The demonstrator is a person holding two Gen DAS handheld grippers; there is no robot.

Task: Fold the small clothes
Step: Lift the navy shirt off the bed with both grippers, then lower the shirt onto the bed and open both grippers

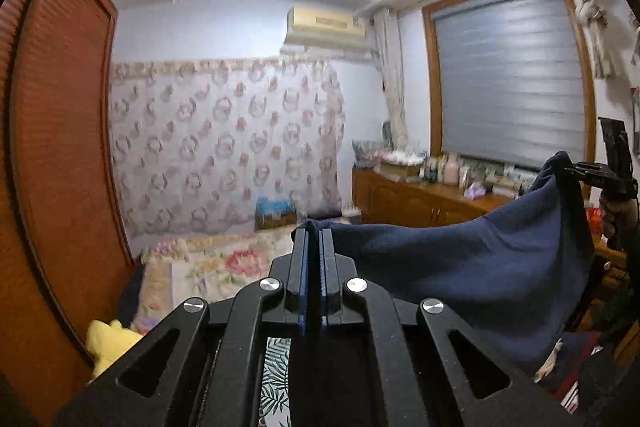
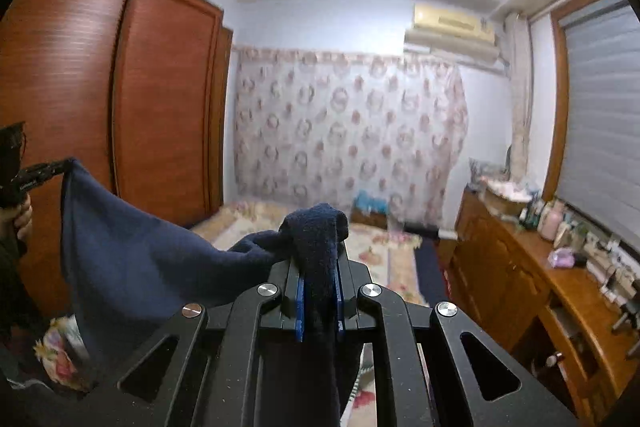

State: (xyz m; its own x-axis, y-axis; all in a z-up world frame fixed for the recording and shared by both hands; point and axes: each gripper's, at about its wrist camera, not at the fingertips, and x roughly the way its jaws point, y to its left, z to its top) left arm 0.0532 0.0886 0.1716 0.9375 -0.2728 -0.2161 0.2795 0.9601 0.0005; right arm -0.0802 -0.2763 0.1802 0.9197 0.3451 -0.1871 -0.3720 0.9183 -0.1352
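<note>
The navy garment (image 1: 472,259) hangs in the air above the floral bed (image 1: 224,263), stretched between left gripper (image 1: 314,239) and right gripper (image 2: 320,247) — both jaws clamped on corners — and the left's thin pinch could slip.

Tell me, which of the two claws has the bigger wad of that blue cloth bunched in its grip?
The right claw: a thick roll of the navy cloth bulges between and over its fingers. The left claw pinches only a thin edge.
</note>
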